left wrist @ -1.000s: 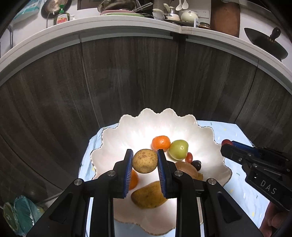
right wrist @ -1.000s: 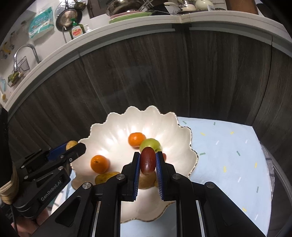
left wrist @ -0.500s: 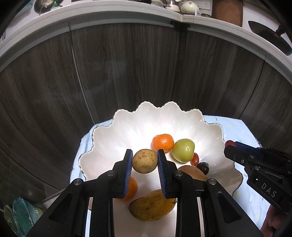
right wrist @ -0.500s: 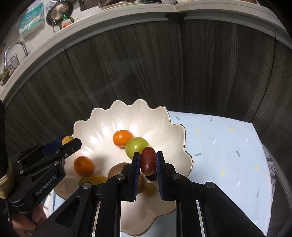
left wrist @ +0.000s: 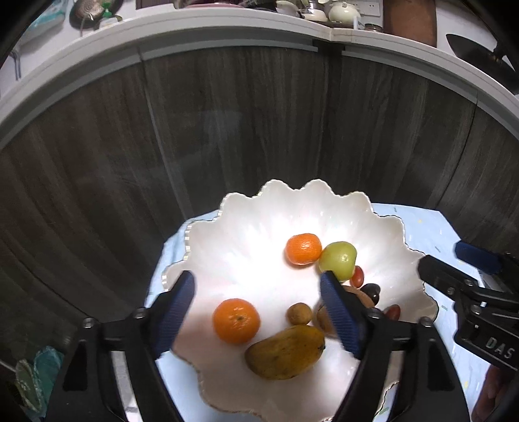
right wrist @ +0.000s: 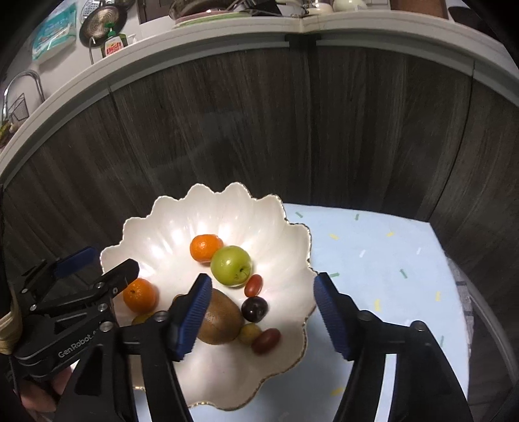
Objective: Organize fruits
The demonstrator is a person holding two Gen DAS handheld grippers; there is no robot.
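A white scalloped bowl (left wrist: 246,233) (right wrist: 162,227) holds the fruit. In it lie two oranges (left wrist: 236,320) (left wrist: 303,248), a green apple (left wrist: 338,261) (right wrist: 231,265), a yellow mango (left wrist: 285,351), a small round brown fruit (left wrist: 299,313), a kiwi (right wrist: 221,320), a dark plum (right wrist: 255,308) and two red grape tomatoes (right wrist: 253,285) (right wrist: 266,340). My left gripper (left wrist: 259,311) is open and empty above the bowl's near side. My right gripper (right wrist: 261,316) is open and empty above the bowl's right side.
The bowl stands on a light blue speckled cloth (right wrist: 373,259). Dark wood cabinet fronts (left wrist: 259,130) rise close behind it, under a white counter edge (right wrist: 292,29) with dishes and a soap bottle (right wrist: 112,45).
Both grippers opened. The small brown fruit dropped from the left gripper into the bowl, and the red grape tomato dropped from the right gripper beside the kiwi.
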